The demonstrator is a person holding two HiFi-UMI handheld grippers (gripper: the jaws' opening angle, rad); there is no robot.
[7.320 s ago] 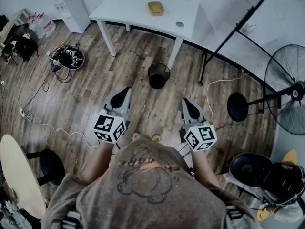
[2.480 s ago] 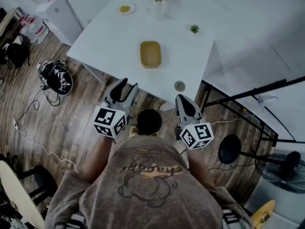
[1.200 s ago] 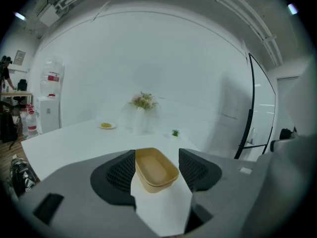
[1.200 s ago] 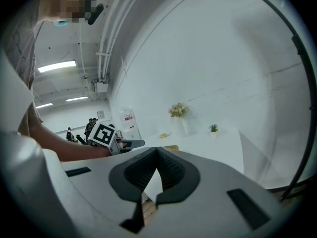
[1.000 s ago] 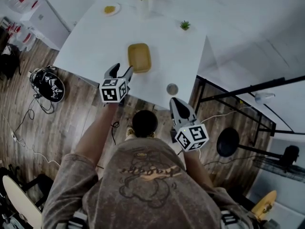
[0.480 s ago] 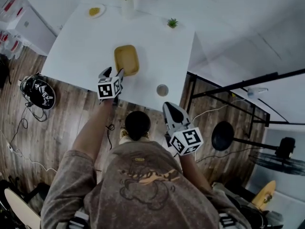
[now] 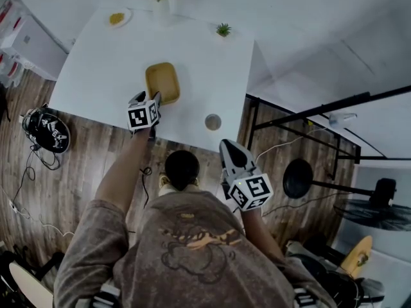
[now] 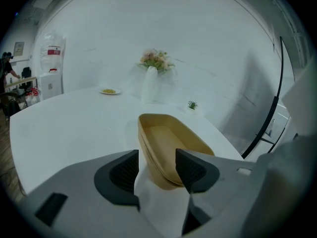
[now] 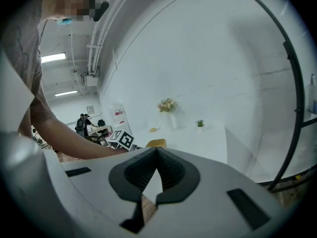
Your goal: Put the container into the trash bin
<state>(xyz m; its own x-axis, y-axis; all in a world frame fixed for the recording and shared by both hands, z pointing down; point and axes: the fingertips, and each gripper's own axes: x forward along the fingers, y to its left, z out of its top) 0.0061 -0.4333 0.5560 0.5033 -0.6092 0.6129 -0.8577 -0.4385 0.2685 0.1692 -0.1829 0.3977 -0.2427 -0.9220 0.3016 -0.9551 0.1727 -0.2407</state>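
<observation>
both ribbed-padded: left tongs (image 8: 157, 168) closing around the smooth oblong tan container (image 8: 168, 140), right tongs (image 9: 157, 168) pinched together.

Brownish printed T-shirt (image 7: 192, 242); black-and-white marker cubes (image 7: 142, 117), grey jaws

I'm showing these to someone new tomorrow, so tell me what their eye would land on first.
The yellow container on the white table stands out, its near end between the closing fingers of the left gripper, not yet clamped. The right gripper hangs back over the wooden floor with fingers shut, beside the black trash bin.
</observation>
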